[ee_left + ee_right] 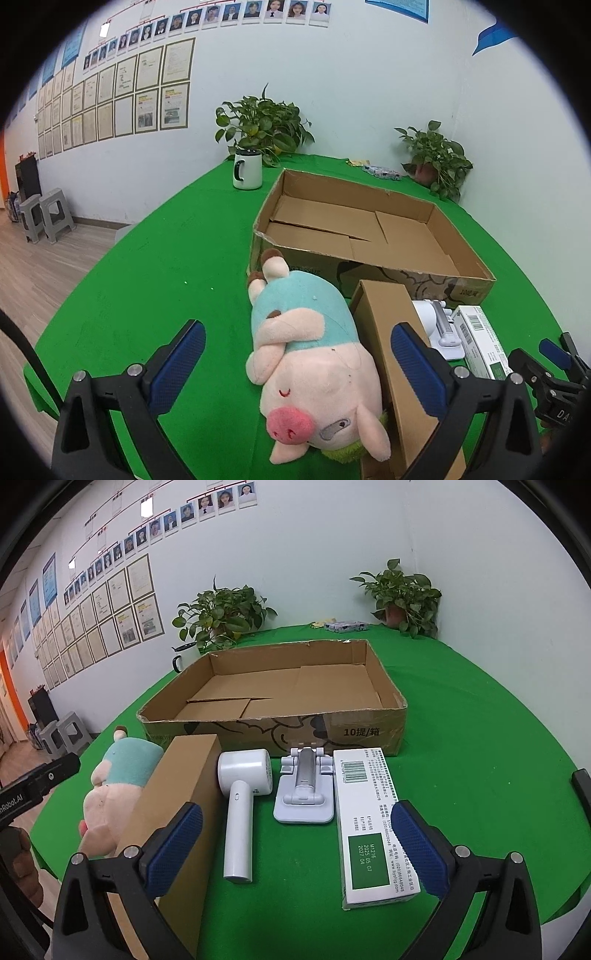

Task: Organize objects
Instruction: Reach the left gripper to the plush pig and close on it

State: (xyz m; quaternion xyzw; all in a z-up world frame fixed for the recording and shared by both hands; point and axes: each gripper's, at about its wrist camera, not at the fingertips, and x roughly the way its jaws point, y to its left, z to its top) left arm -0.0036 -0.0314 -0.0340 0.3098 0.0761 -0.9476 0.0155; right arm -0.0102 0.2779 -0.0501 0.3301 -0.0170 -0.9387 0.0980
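Observation:
A plush pig in a teal shirt lies on the green table, between the wide-open jaws of my left gripper; it also shows in the right wrist view. A closed brown box lies to its right. Then come a white handheld device, a white folding stand and a white-and-green carton. My right gripper is open and empty above these. The open, empty cardboard box stands behind the row.
A white mug and a potted plant stand at the back left; another plant and a small packet are at the back right. The table's edge falls off to the left, with grey stools on the floor.

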